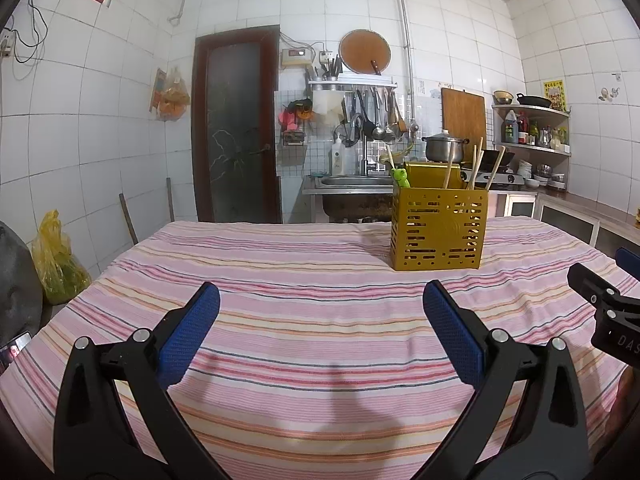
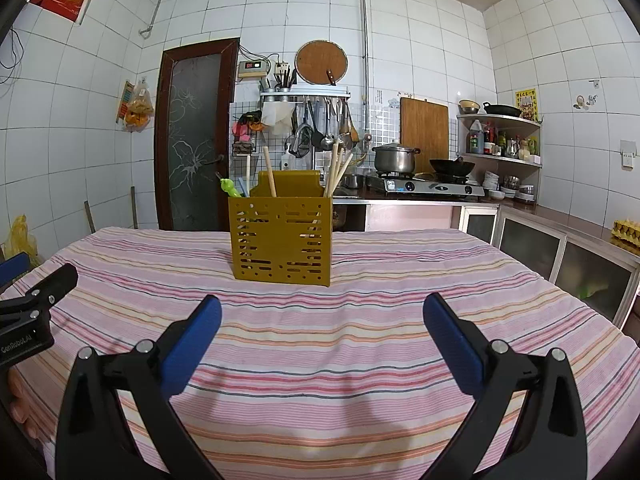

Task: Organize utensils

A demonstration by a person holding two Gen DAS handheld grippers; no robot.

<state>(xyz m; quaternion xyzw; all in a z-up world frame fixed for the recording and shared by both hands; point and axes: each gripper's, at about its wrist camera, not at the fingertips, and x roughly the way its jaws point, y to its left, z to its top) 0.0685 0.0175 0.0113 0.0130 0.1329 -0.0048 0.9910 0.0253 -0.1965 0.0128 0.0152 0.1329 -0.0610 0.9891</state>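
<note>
While both gape, one yellow utensil holder [image 2: 281,240], several wooden chopsticks [image 2: 335,174].

A striped woven cloth [image 2: 360,320], matt and slightly rumpled, covers the surface. On it stands a perforated utensil holder [image 2: 281,240] with a dull mustard-gold painted finish that looks like sheet metal, holding pale bare-wood chopsticks [image 2: 336,172] and a glossy green plastic frog-topped utensil [image 1: 399,178]. Each hand-held gripper, left [image 1: 320,328] and right [image 2: 322,336], shows smooth black plastic arms with shiny metal rivets and blue pads [image 2: 192,352] of a rough, gridded rubbery texture. Behind, glossy white ceramic tiles [image 2: 432,40] line the walls; a polished steel pot [image 2: 393,158] gleams beside a wooden cutting board [image 2: 424,128].
</note>
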